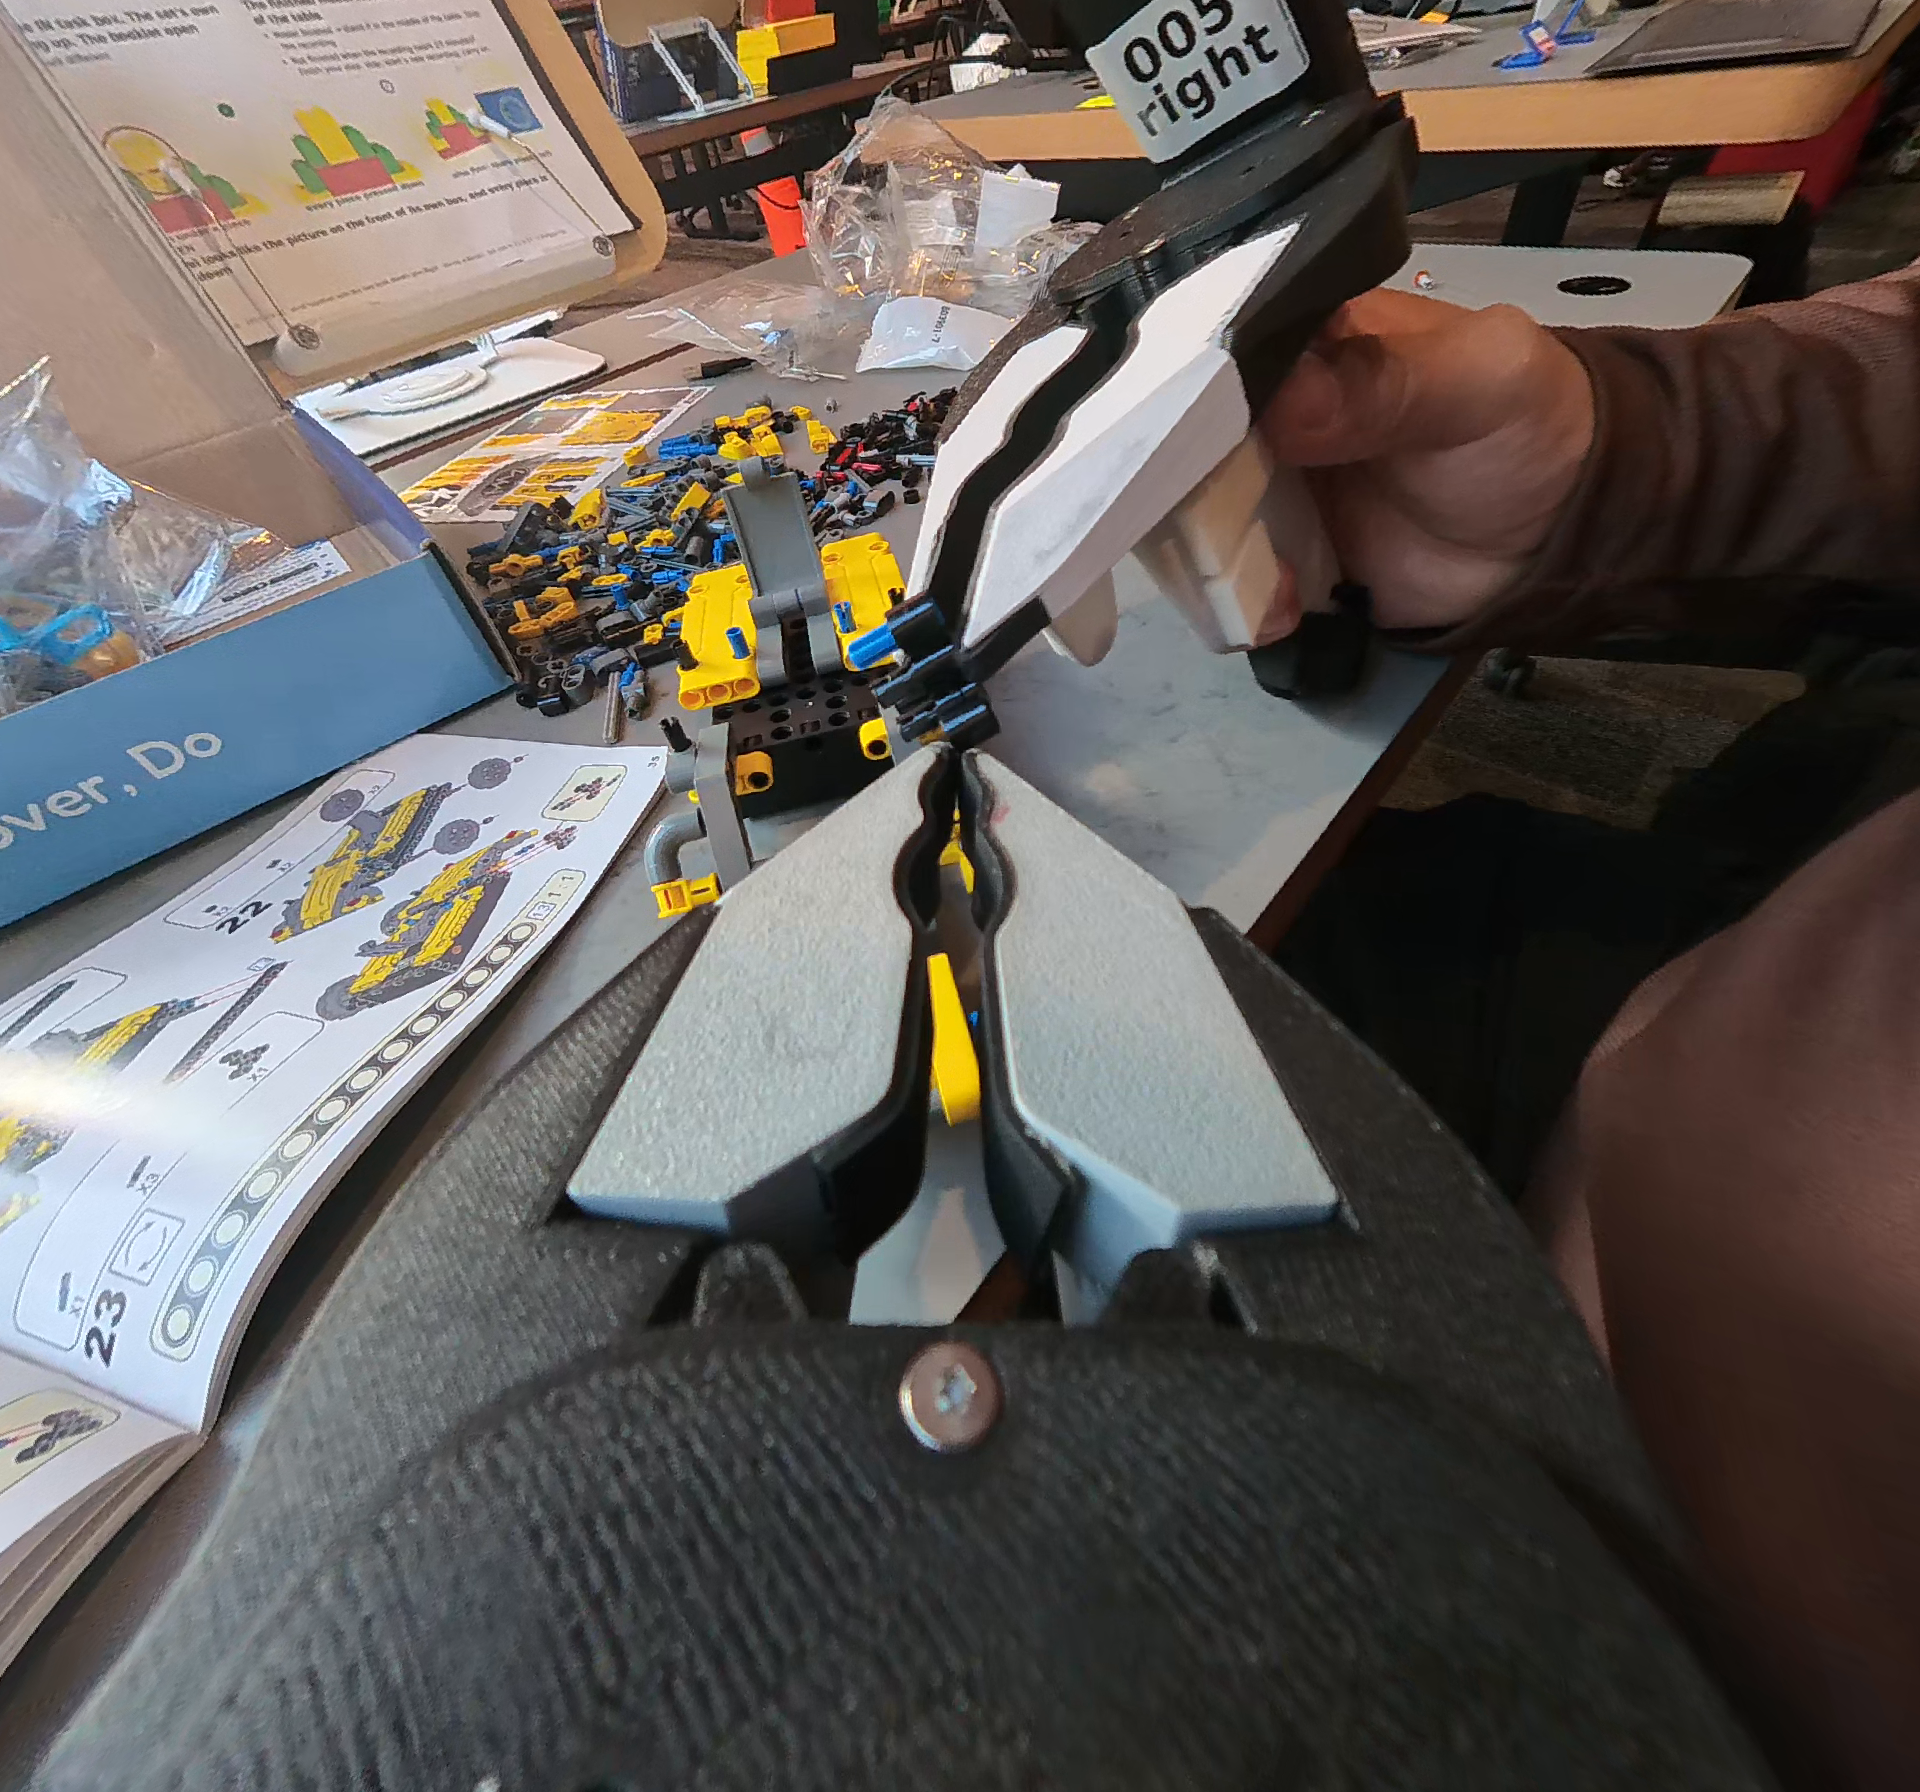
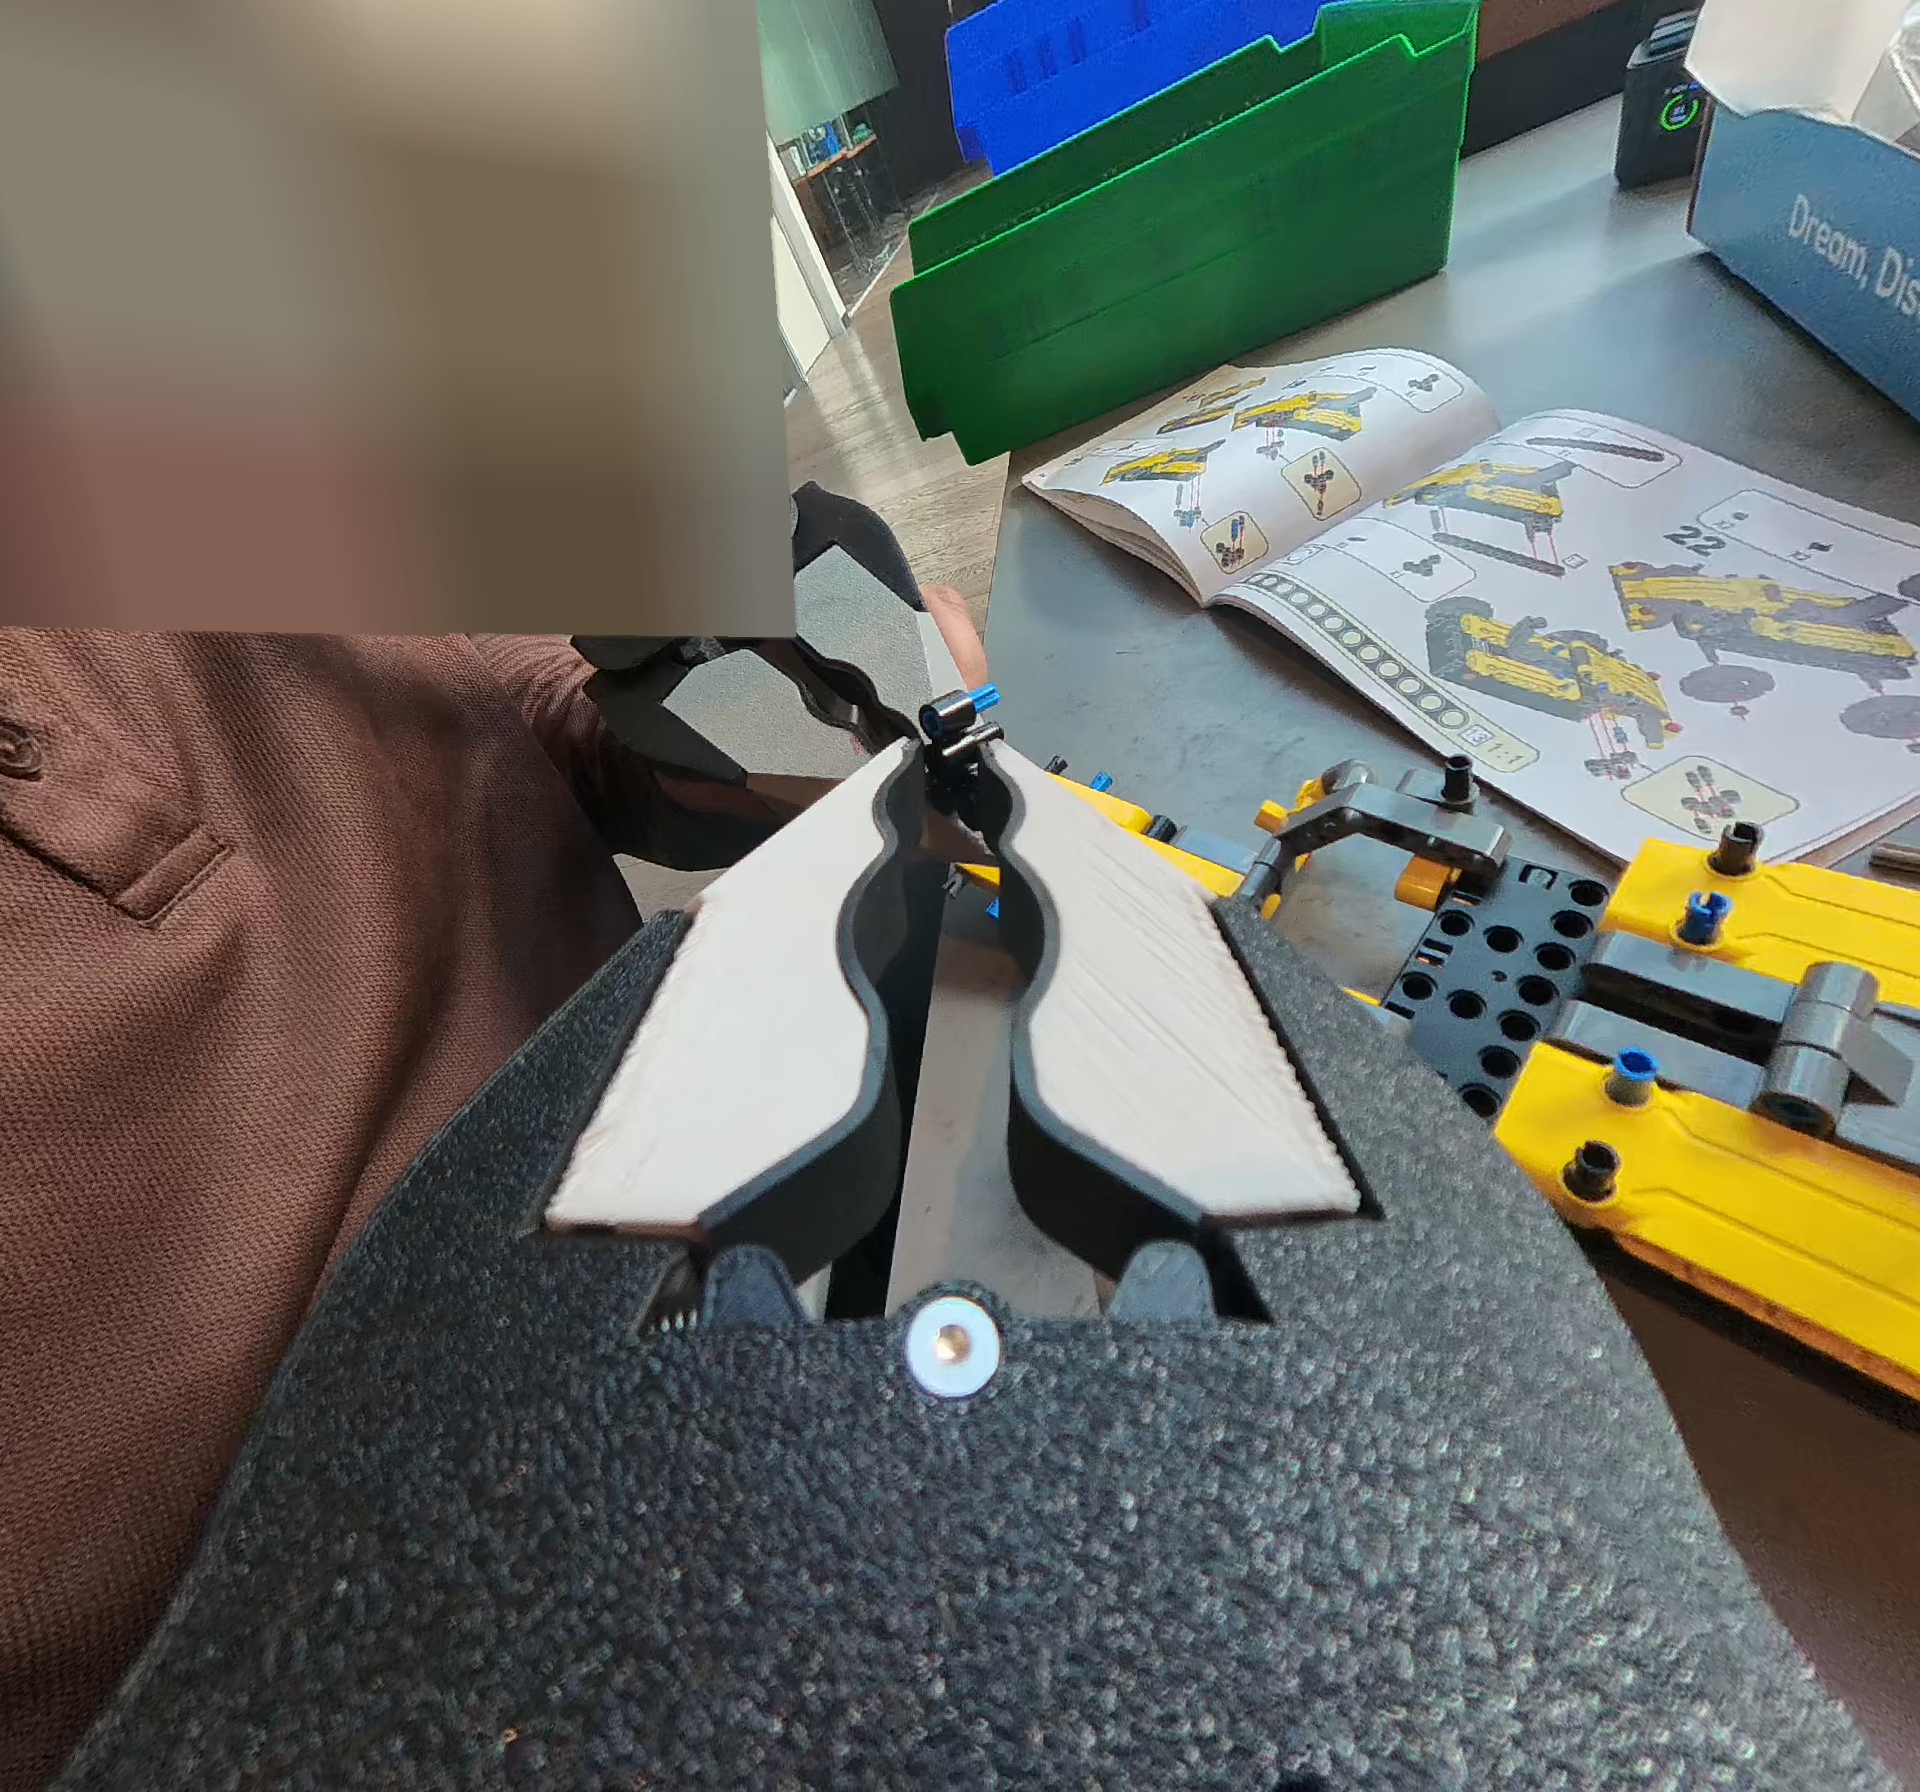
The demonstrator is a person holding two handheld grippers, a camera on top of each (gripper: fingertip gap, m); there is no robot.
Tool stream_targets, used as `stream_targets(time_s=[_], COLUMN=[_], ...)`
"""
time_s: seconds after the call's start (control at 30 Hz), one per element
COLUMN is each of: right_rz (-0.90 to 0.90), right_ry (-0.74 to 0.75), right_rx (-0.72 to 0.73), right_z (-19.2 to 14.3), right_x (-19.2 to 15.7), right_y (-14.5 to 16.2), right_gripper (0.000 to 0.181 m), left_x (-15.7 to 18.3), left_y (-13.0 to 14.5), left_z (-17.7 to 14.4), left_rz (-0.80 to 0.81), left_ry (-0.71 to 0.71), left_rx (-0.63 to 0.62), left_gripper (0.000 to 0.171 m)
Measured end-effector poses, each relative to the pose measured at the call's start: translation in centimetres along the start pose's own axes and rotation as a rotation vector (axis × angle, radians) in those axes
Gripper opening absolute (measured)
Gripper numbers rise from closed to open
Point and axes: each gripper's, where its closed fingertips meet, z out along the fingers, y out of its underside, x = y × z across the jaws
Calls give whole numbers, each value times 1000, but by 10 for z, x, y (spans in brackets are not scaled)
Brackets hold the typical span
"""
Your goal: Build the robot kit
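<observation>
My right gripper (image 2: 956, 771), with white fingers, is shut on a small black connector with a blue pin (image 2: 958, 724). It holds the connector in the air over the near end of a yellow and black part-built model (image 2: 1662, 1067). In the left wrist view the right gripper (image 1: 940, 667) comes in from the upper right with the connector (image 1: 930, 682) at its tips. My left gripper (image 1: 956, 763), with grey fingers, is shut, and its tips sit right under the connector. I cannot tell whether it pinches anything. The model (image 1: 790, 641) lies just beyond it. The left gripper (image 2: 899, 708) also shows in the right wrist view.
An open instruction booklet (image 1: 312, 963) (image 2: 1455, 579) lies beside the model. A blue box (image 1: 239, 693) (image 2: 1829, 256), a pile of loose parts (image 1: 644, 537) and plastic bags (image 1: 914, 215) lie farther off. A green bin (image 2: 1184, 225) stands at the table's end. The table edge (image 1: 1351, 807) is close on the right. Both grippers' tips are close together, under 4 cm apart.
</observation>
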Motion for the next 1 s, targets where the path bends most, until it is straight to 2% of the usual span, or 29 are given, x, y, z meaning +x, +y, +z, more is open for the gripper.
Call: stream_targets(time_s=[0.47,0.73,0.77,0.83,0.93,1.0], right_rz=[23,-20,-15,-19,-59,-84], right_ry=[6,61,65,147,347,426], right_rx=[4,-16,-2,-18,-122,-165], right_z=[1,-15,-17,-20,-38,-52], right_x=[4,-2,-3,12,42,46], right_y=[-2,4,3,10,22,27], right_gripper=[6,8,2,0,0,0], left_x=[-6,-4,-1,5,-7,-11], left_y=[-5,-17,-19,-17,-7,-9], left_z=[-3,-8,-6,4,17,13], left_rz=[-42,242,239,179,205,191], left_ry=[1,-58,-46,-30,-129,-150], left_rx=[54,70,79,63,-41,-53], left_gripper=[0,0,0,0,0,0])
